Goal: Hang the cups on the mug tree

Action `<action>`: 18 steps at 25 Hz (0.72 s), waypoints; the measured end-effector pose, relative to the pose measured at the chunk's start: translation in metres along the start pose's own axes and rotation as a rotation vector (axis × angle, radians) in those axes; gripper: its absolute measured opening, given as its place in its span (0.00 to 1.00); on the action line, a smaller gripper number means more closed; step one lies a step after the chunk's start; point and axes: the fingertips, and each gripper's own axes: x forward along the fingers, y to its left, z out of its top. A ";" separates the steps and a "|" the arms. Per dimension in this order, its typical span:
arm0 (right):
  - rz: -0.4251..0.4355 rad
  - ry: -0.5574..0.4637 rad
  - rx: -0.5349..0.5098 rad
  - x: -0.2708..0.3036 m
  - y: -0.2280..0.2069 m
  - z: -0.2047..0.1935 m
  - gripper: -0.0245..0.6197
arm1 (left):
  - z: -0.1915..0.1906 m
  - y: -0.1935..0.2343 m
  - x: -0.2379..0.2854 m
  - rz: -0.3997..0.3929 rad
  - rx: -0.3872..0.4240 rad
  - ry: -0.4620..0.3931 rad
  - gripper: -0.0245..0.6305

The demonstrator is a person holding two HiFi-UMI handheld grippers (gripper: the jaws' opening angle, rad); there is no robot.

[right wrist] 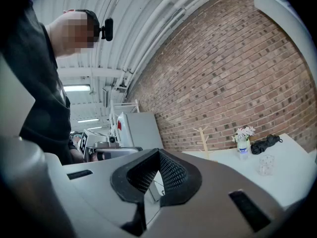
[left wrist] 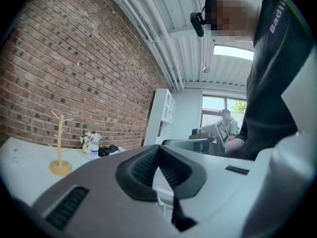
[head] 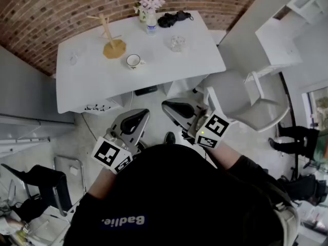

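On the white table (head: 92, 86) stands a wooden mug tree (head: 108, 36) with bare pegs, also seen as the mug tree (left wrist: 60, 145) and the mug tree (right wrist: 202, 140). A white cup (head: 134, 61) sits just right of its base. A clear glass cup (head: 178, 43) stands further right, also the glass cup (right wrist: 266, 165). Another small glass (head: 73, 59) is near the table's left edge. My left gripper (head: 138, 118) and right gripper (head: 174, 108) are held close to my body, short of the table's near edge. Both are shut with nothing between the jaws.
A vase of flowers (head: 148, 10) and a black bundle (head: 174, 18) sit at the table's far edge. A white chair (head: 246, 101) stands to the right, a dark chair (head: 56, 186) at lower left. A power strip (head: 97, 107) lies under the table. A person (head: 302, 137) is at far right.
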 end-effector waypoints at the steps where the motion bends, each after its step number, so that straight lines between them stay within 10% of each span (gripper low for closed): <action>1: 0.004 0.004 0.000 -0.001 -0.002 -0.001 0.08 | -0.001 0.001 0.001 0.007 -0.004 0.000 0.03; 18: 0.119 0.033 0.023 -0.019 -0.040 0.003 0.08 | 0.003 0.007 0.045 0.120 0.008 0.009 0.03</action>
